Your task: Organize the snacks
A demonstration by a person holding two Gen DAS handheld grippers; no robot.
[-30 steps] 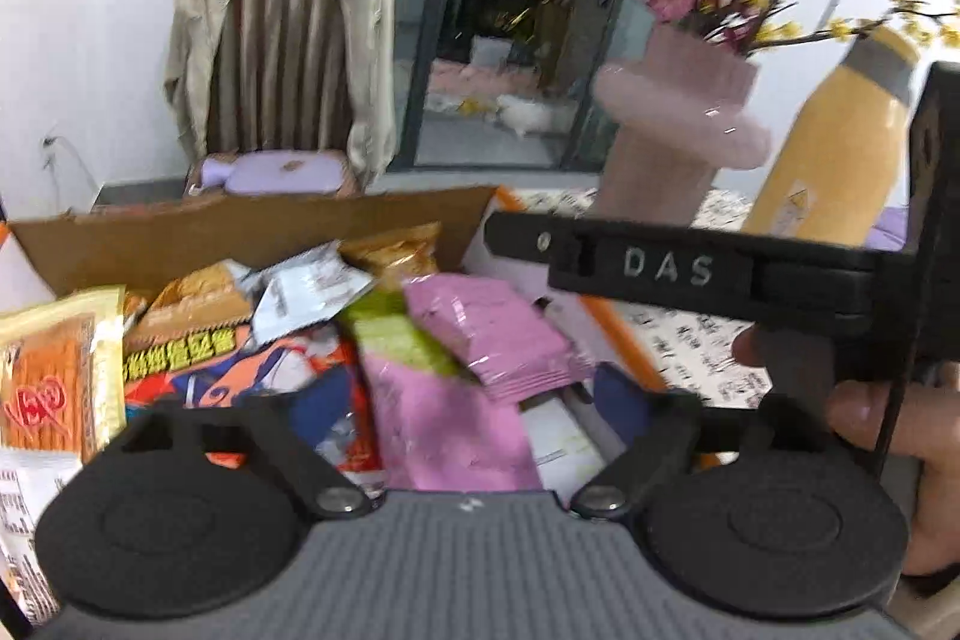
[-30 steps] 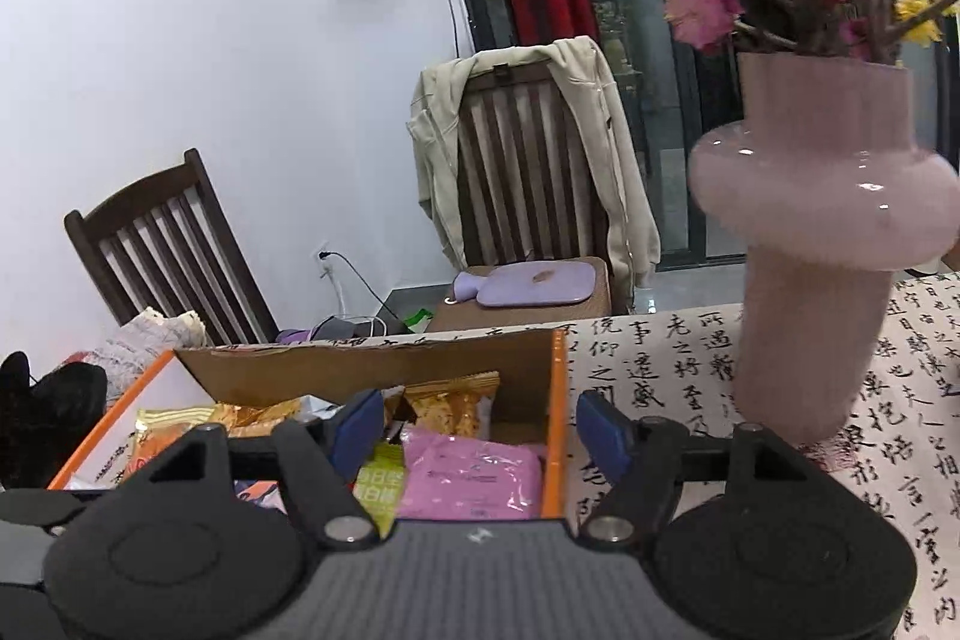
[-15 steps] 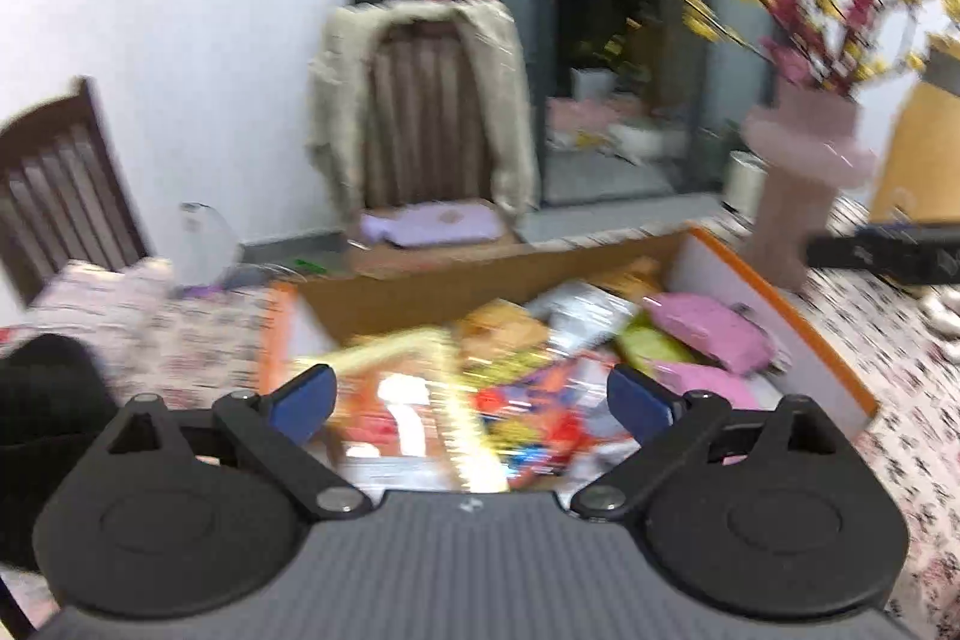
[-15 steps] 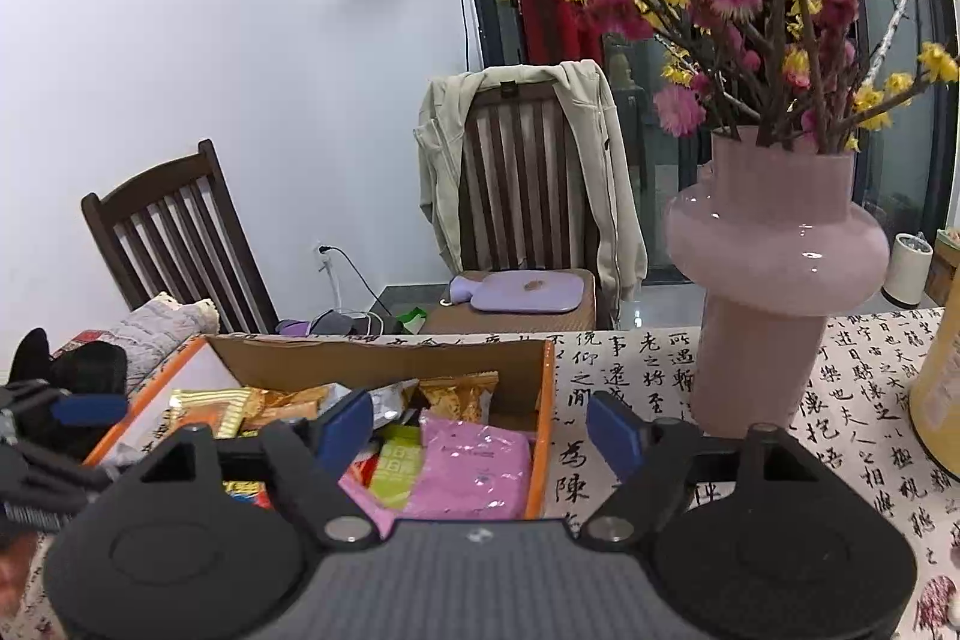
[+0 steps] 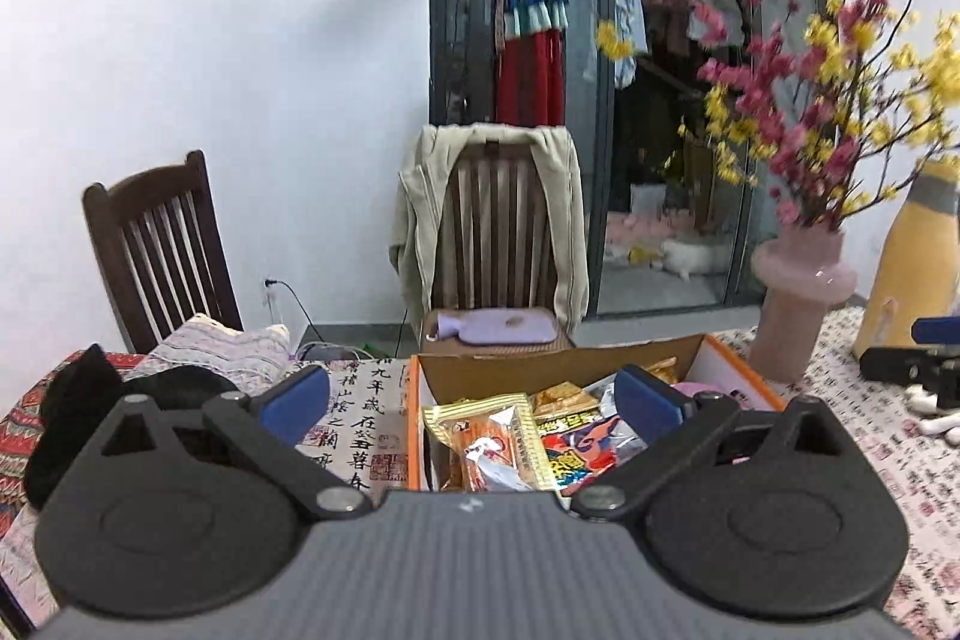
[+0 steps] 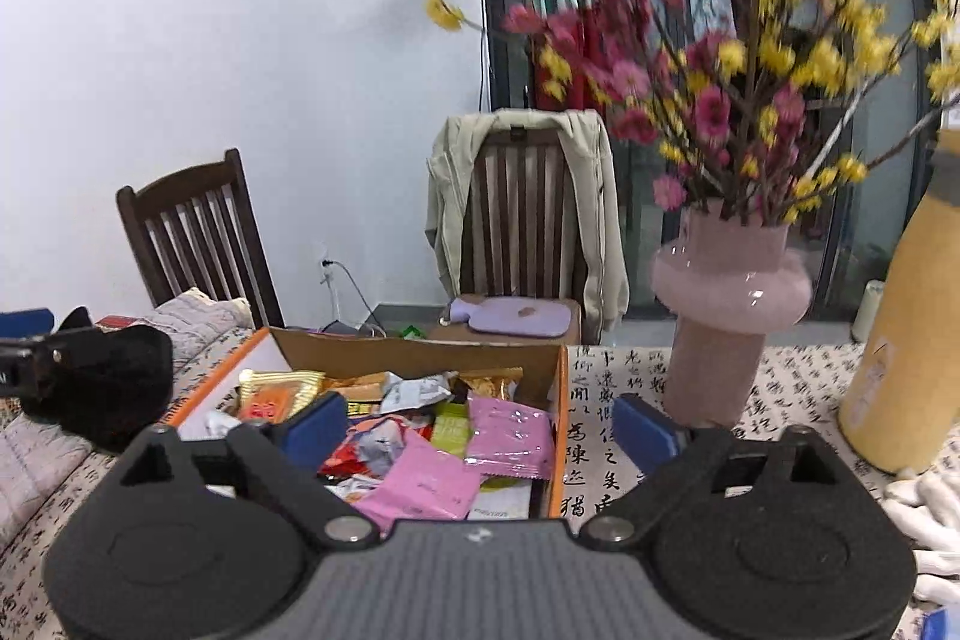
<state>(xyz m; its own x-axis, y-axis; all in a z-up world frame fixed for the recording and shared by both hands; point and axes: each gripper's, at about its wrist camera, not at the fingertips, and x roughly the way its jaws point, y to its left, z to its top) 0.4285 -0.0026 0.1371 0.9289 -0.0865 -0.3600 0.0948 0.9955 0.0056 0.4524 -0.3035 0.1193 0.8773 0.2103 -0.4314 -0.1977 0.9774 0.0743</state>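
Snacks [image 6: 420, 436] sit heaped in the cardboard box [image 6: 414, 355] on the desk [image 6: 606, 400], nothing loose outside that I see, so I judge tidying nearly done, left tongs [image 5: 474, 394] and right tongs [image 6: 480, 427] just spread, released and empty.

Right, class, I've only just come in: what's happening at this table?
A person is sorting snacks with a gripper in each hand. The left gripper and right gripper are open and empty, jaws just opened wider. Both face a cardboard box full of snack packets, beside a pink vase.
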